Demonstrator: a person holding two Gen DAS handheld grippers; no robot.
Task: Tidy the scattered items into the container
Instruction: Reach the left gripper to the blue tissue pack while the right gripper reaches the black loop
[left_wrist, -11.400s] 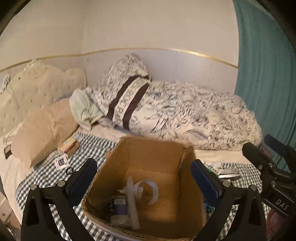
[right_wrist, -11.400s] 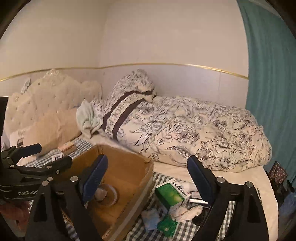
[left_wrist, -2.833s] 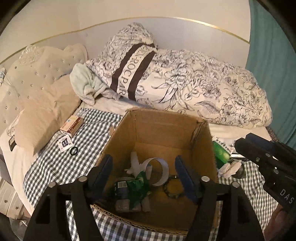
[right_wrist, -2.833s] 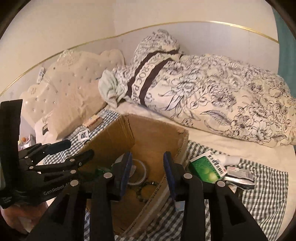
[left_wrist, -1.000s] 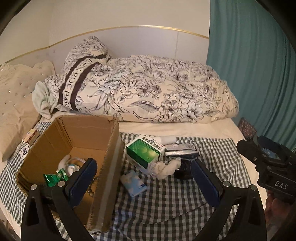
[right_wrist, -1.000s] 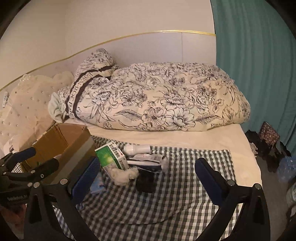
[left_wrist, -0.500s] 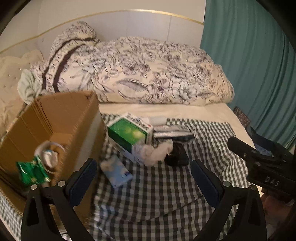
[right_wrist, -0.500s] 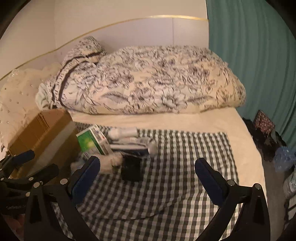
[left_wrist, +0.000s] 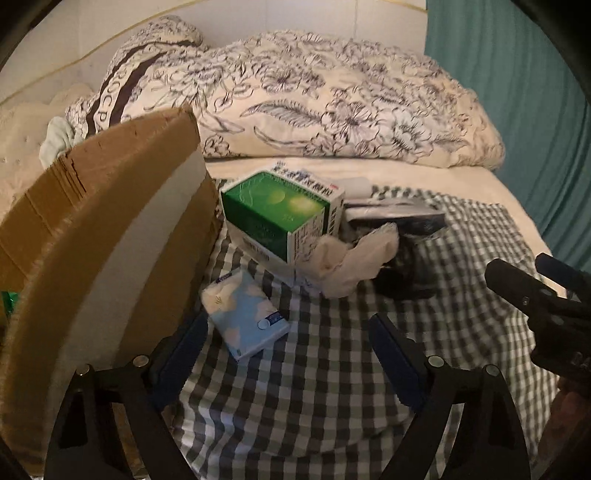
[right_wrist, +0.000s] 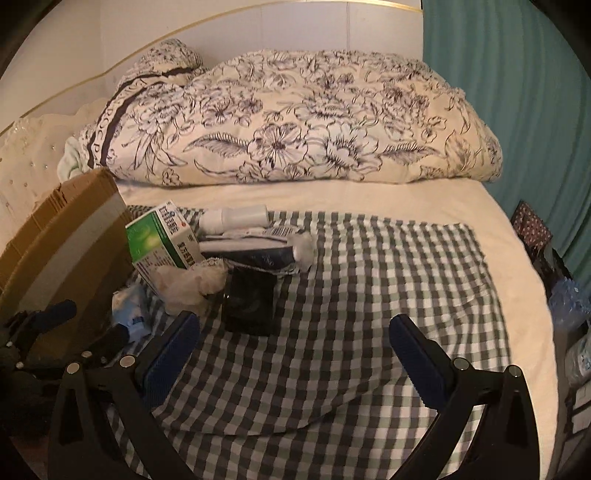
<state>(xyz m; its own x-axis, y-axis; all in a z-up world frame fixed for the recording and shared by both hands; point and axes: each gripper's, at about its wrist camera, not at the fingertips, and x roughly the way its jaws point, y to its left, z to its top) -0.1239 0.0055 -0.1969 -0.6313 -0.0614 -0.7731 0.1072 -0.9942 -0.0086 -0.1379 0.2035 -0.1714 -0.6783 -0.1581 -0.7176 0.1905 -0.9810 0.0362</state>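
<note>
Left gripper (left_wrist: 288, 347) closing over soft rectangular tissue pack (left_wrist: 245, 314).

Home bedroom. A bed (right_wrist: 332, 195) w/ cream sheet fills both views; floral duvet (right_wrist: 295, 122) bunched along the wall, tufted cream headboard (right_wrist: 26, 155) at left, teal curtain (right_wrist: 517, 74) at right. Checked cloth (right_wrist: 369, 295) spread on the mattress w/ household bits: green box (left_wrist: 273, 210), tissue pack (left_wrist: 243, 314). Cardboard box (left_wrist: 92, 229) sits beside them. Warm, dim light.
</note>
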